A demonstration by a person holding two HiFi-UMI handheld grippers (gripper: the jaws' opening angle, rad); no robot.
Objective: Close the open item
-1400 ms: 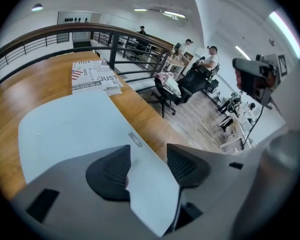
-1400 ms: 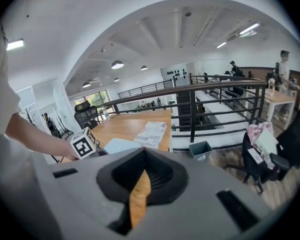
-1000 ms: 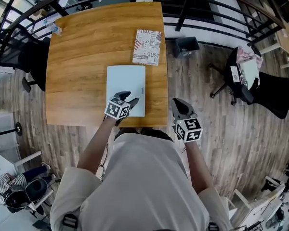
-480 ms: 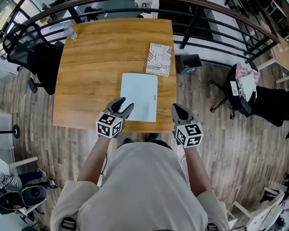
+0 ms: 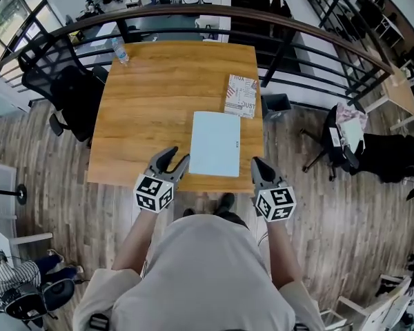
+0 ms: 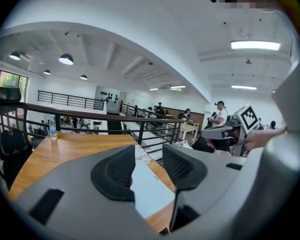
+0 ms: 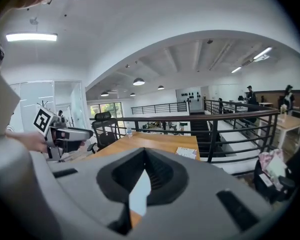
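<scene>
Nearest the person, the left gripper [image 5: 175,158] hangs just off the table's [image 5: 145,102] near edge. Its jaws are spread with nothing between them, and they have just been narrowing. At its 3 o'clock, the right gripper [image 5: 257,163] has its pads pressed together at the tips and holds nothing.

The pale blue book [image 5: 216,143] lies flat on the table at 12 o'clock from the person, close to the near edge. Its cover looks down, so the closing seems done.

The main risk, as I judge it, is a careless swing. The left gripper's part-spread jaws sit near the book's 7 o'clock corner and could catch the cover and lift it again. They could also push the book towards the table's 3 o'clock edge, which is not far off. The cover might also spring up by itself if it was not pressed home.

The printed box [image 5: 241,96] sits at the book's 1 o'clock, touching the book or nearly so, and would shift with it. The water bottle [image 5: 120,49] at the far 10 o'clock corner is well clear.

A second ago the left gripper was over the book's near-left part with wider jaws. Now both grippers are drawn back off the table. The book and box keep their places.
</scene>
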